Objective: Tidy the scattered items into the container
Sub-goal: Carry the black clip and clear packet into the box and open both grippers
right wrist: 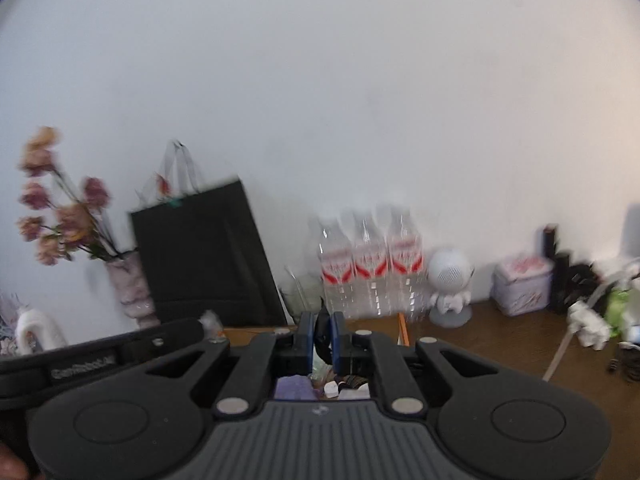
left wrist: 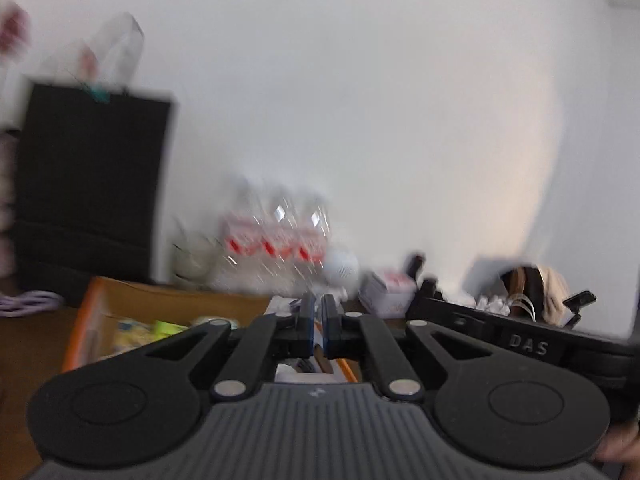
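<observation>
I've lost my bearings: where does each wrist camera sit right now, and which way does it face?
Left wrist: rides the left gripper, facing the white wall, over the cardboard box; the right gripper shows at right.
Right wrist: rides the right gripper, fingers shut on a dark item, facing the same wall; the left gripper shows at lower left.
Shared: black bag, water bottles, white figurine.

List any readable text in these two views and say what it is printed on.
"DAS": on the right gripper body, seen from the left wrist.
"GenRobot.AI", blurred, an uncertain reading: on the left gripper body, seen from the right wrist.
Water bottles: red-and-white labels too blurred to read.
White box: print unreadable.
</observation>
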A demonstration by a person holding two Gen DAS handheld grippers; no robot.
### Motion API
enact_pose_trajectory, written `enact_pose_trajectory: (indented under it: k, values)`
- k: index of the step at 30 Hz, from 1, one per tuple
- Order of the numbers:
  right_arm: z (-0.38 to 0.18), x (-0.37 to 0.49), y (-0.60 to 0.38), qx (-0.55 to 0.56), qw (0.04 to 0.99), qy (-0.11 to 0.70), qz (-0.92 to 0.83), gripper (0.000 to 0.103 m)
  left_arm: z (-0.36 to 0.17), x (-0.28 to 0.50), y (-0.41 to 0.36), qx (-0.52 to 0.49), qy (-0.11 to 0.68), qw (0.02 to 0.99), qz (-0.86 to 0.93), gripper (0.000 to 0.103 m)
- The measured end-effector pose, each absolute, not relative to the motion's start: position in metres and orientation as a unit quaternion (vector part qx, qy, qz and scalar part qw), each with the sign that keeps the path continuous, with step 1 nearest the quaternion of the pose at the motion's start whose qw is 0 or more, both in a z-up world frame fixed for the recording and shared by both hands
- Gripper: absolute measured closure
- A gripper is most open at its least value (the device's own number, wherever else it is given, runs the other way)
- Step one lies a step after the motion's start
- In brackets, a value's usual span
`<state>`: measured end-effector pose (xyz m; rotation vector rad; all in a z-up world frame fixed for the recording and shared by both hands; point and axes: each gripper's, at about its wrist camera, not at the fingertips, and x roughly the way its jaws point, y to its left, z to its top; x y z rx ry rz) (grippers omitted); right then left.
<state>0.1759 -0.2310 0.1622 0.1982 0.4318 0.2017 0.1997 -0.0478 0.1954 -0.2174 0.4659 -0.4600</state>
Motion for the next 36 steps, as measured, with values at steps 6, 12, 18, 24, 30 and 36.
enact_pose_trajectory:
  k: [6, 12, 18, 24, 30, 36]
  values:
    - [0.127, 0.325, -0.237, 0.092, 0.911, 0.387, 0.111, 0.095, 0.143, 0.328, -0.072, -0.119, 0.351, 0.911, -0.184, 0.099]
    - [0.072, 0.401, -0.219, 0.063, 0.873, 0.474, 0.094, 0.094, 0.095, 0.392, -0.082, -0.129, 0.415, 0.888, -0.151, 0.098]
    - [0.049, 0.413, -0.225, 0.037, 0.884, 0.456, 0.093, 0.075, 0.077, 0.411, -0.089, -0.109, 0.420, 0.884, -0.176, 0.095]
    - [0.059, 0.412, -0.246, 0.083, 0.884, 0.451, 0.091, 0.057, 0.103, 0.398, -0.078, -0.082, 0.397, 0.901, -0.158, 0.038]
    - [0.074, 0.381, -0.236, 0.073, 0.880, 0.462, 0.081, 0.027, 0.112, 0.350, -0.055, 0.008, 0.395, 0.914, -0.087, 0.016]
    - [0.081, 0.331, -0.198, 0.039, 0.876, 0.473, 0.086, 0.019, 0.114, 0.300, -0.025, 0.035, 0.413, 0.910, 0.003, 0.001]
